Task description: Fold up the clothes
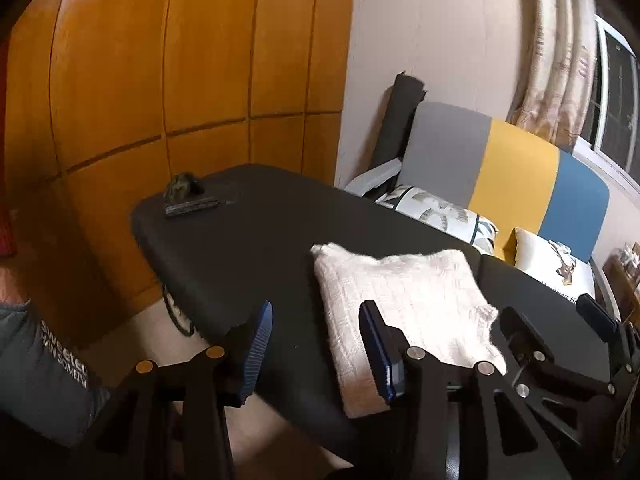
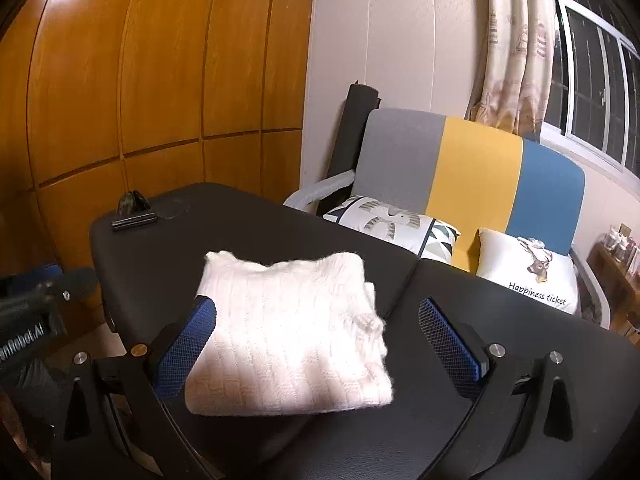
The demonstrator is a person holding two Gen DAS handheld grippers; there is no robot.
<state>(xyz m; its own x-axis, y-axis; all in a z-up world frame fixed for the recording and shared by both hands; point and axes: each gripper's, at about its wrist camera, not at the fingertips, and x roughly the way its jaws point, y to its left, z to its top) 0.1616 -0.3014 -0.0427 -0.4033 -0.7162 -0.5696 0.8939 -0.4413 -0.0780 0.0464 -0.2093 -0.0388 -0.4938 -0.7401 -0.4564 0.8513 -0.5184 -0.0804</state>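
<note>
One folded cream knitted garment [image 2: 288,336] lies on one black padded table [image 2: 248,232]. Two black grippers with blue ribbed pads show, the left gripper [image 1: 316,350] and the right gripper [image 2: 320,346]. One dark clip-like object [image 2: 134,212] sits at the table's far corner. Two white printed cushions [image 2: 392,220] [image 2: 532,276] rest on one grey, yellow and blue striped sofa [image 2: 472,160], with one rolled black mat [image 2: 356,128] beside it and one patterned beige curtain [image 2: 516,48]

Two low, near views across table [image 1: 248,240]
</note>
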